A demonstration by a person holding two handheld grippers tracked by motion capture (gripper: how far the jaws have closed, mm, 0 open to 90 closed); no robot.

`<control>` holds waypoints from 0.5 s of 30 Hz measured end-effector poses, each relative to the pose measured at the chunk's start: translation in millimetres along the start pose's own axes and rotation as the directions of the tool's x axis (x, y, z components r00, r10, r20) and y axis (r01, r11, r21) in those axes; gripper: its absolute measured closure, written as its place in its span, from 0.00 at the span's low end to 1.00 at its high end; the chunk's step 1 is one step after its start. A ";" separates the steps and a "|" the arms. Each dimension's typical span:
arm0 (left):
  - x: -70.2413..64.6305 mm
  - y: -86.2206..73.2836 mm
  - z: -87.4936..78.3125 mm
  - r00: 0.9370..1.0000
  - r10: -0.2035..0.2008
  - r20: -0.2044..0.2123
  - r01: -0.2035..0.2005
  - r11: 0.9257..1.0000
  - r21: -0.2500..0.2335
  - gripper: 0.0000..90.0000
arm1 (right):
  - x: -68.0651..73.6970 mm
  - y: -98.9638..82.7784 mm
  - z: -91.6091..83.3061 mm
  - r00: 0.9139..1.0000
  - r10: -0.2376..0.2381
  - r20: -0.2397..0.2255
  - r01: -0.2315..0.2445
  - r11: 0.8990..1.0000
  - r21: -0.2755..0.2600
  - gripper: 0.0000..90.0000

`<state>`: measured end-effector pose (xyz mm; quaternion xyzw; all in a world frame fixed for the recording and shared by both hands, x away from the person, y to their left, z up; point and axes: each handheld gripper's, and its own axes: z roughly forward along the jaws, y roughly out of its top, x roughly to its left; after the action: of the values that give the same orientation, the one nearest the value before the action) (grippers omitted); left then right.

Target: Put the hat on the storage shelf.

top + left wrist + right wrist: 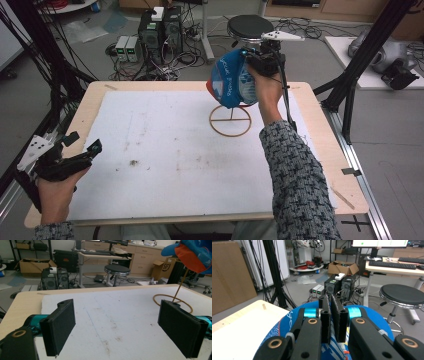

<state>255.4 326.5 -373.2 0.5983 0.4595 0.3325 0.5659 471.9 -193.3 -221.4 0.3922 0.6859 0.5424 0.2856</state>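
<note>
Blue cap [231, 82] pinched by right gripper [252, 62], jaws nearly closed on fabric, sits atop wooden stand [230, 120] (placement near done); release remains. Left gripper [85, 145] open, empty.

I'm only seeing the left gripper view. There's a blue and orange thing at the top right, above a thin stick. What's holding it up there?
Observer: The right gripper is. Its jaws are shut on a fold of that thing, a blue cap.
Operator: Is the cap sitting on the stick?
Observer: From above, the cap covers the top of the stick, right over the ring. Whether it rests on it, I cannot tell.
Operator: And where is the gripper I'm looking through?
Observer: The left gripper is at the white sheet's left edge, held in a hand, jaws open with nothing between them.
</note>
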 end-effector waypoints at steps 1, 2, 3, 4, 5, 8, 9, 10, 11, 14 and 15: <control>-0.1 0.0 0.0 1.000 0.000 0.000 0.000 1.000 -0.001 0.16 | -0.9 -0.3 0.5 1.000 0.000 0.001 0.000 1.000 0.001 0.95; 0.0 0.1 -0.1 1.000 0.000 0.001 0.000 1.000 -0.002 0.16 | -1.4 -0.6 0.7 1.000 0.006 0.000 -0.006 1.000 0.005 0.95; 0.1 0.2 -0.2 1.000 0.000 0.000 0.000 1.000 -0.004 0.16 | -2.0 -1.0 0.9 1.000 0.002 0.003 -0.002 1.000 0.011 0.95; 0.2 0.2 -0.2 1.000 -0.001 -0.001 0.001 1.000 -0.004 0.16 | -2.0 -1.4 1.2 1.000 0.000 0.006 -0.001 1.000 0.016 0.94; 0.4 0.0 -0.3 1.000 -0.002 -0.001 0.002 1.000 -0.005 0.16 | -2.2 -1.9 1.6 1.000 -0.004 0.006 0.004 1.000 0.019 0.94; 0.6 -0.2 -0.3 1.000 -0.002 -0.001 0.002 1.000 -0.002 0.16 | -4.1 -7.5 0.9 1.000 -0.006 0.016 0.007 1.000 -0.010 0.95; 0.5 -0.2 -0.2 1.000 -0.002 -0.001 0.002 1.000 -0.002 0.16 | -5.9 -10.1 0.8 1.000 0.007 0.016 -0.007 1.000 -0.006 0.95; 0.3 -0.2 -0.1 1.000 -0.002 0.001 0.002 1.000 -0.002 0.16 | -8.4 -12.2 1.4 1.000 0.018 0.016 -0.018 1.000 0.006 0.94; 0.2 -0.1 -0.1 1.000 -0.002 0.001 0.002 1.000 -0.002 0.16 | -10.2 -13.6 1.3 0.999 0.032 0.017 -0.033 0.999 0.016 0.94; 0.7 -0.4 0.1 1.000 -0.002 -0.002 0.002 1.000 0.000 0.16 | -13.3 -13.2 -0.6 0.999 0.042 0.014 -0.042 0.999 -0.001 0.94; 0.7 -0.7 0.6 1.000 -0.003 -0.001 0.003 1.000 0.000 0.16 | -13.2 -12.4 -1.3 0.999 0.039 0.017 -0.039 0.999 -0.010 0.94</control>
<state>256.1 326.9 -374.0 0.5975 0.4608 0.3318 0.5662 475.0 -206.5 -233.6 0.4087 0.6730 0.5479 0.2827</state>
